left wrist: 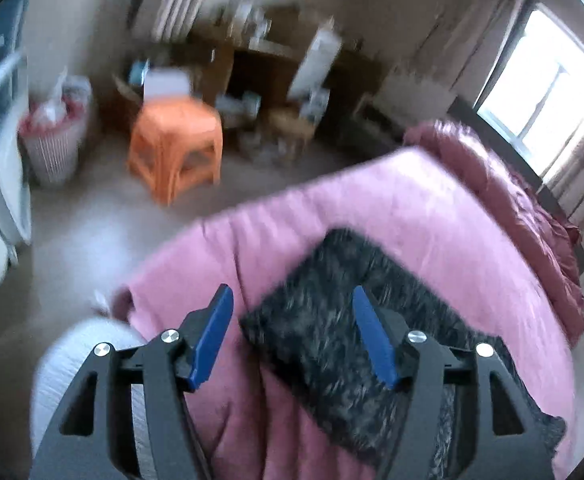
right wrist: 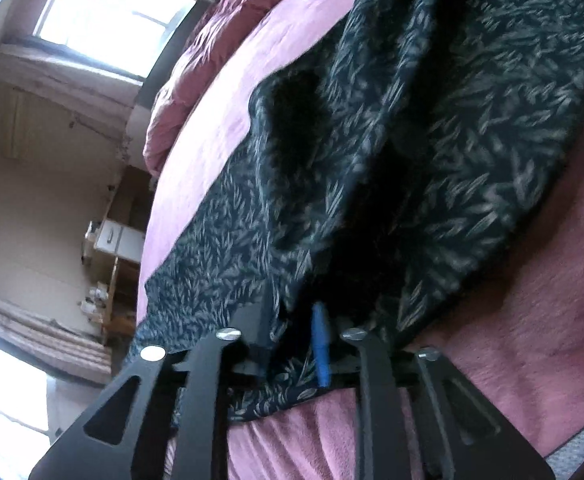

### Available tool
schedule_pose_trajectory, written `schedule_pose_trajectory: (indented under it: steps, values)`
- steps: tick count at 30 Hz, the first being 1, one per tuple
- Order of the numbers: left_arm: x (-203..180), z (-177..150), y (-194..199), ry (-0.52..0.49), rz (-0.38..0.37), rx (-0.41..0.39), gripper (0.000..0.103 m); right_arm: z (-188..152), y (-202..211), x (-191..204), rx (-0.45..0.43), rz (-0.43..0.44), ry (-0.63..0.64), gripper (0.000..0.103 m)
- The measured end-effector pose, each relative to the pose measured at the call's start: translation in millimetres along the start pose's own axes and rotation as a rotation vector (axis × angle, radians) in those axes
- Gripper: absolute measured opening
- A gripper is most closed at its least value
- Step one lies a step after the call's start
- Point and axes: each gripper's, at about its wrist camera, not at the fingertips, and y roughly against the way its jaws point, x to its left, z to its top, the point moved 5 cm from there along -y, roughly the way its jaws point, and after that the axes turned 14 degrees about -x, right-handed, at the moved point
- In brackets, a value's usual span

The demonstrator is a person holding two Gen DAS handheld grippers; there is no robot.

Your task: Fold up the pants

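Observation:
The pants are dark with a pale leaf print and lie folded on a pink bedsheet. My left gripper is open and empty, its blue fingers spread above the near end of the pants. In the right wrist view the pants fill the frame, bunched and partly lifted. My right gripper is shut on the pants' edge; one blue finger shows and cloth hides the other.
An orange plastic stool stands on the floor beyond the bed's corner. A white laundry basket is at the left. A cluttered wooden desk is at the back. A rumpled dark-pink quilt lies by the window.

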Motion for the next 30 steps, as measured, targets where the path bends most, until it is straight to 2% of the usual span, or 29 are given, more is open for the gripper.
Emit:
schedule_pose_trajectory:
  steps: [2, 3, 5, 8, 12, 14, 16, 21, 23, 25, 26, 27, 28, 30]
  values:
    - [-11, 2, 8, -0.01, -0.054, -0.032, 0.066, 9, 5, -3, -0.015, -0.022, -0.012, 0.035]
    - [-21, -1, 9, -0.018, -0.108, -0.027, 0.07, 13, 7, -3, -0.019, -0.034, -0.007, 0.035]
    - [-46, -14, 4, -0.06, -0.21, 0.02, 0.07, 29, 14, -8, -0.04, -0.07, 0.001, 0.035]
    - [-91, -46, -1, -0.135, -0.363, 0.106, 0.073, 60, 23, -24, -0.072, -0.081, -0.059, 0.035]
    - [-132, -87, -7, -0.22, -0.499, 0.195, 0.077, 103, 20, -56, -0.099, -0.126, -0.116, 0.035]
    - [-141, -102, -15, -0.281, -0.47, 0.221, 0.077, 117, 17, -73, -0.114, -0.142, -0.162, 0.035]
    - [-142, -116, -19, -0.307, -0.446, 0.239, 0.077, 132, 16, -90, -0.14, -0.122, -0.231, 0.035]
    - [-142, -130, -15, -0.396, -0.468, 0.171, 0.079, 164, 12, -109, -0.223, -0.058, -0.302, 0.034]
    - [-144, -134, -14, -0.422, -0.468, 0.149, 0.079, 172, 4, -113, -0.23, -0.072, -0.297, 0.034]
    - [-146, -133, -14, -0.421, -0.475, 0.14, 0.081, 176, -5, -115, -0.232, -0.066, -0.301, 0.027]
    - [-145, -131, -13, -0.419, -0.482, 0.137, 0.081, 178, -10, -114, -0.224, -0.063, -0.289, 0.019]
    - [-145, -132, -11, -0.42, -0.486, 0.134, 0.082, 180, -13, -113, -0.223, -0.067, -0.266, 0.008]
    - [-145, -132, -11, -0.422, -0.491, 0.13, 0.082, 180, -13, -110, -0.232, -0.066, -0.251, 0.003]
    - [-143, -135, -8, -0.417, -0.497, 0.125, 0.082, 184, 0, -96, -0.271, -0.036, -0.213, 0.002]
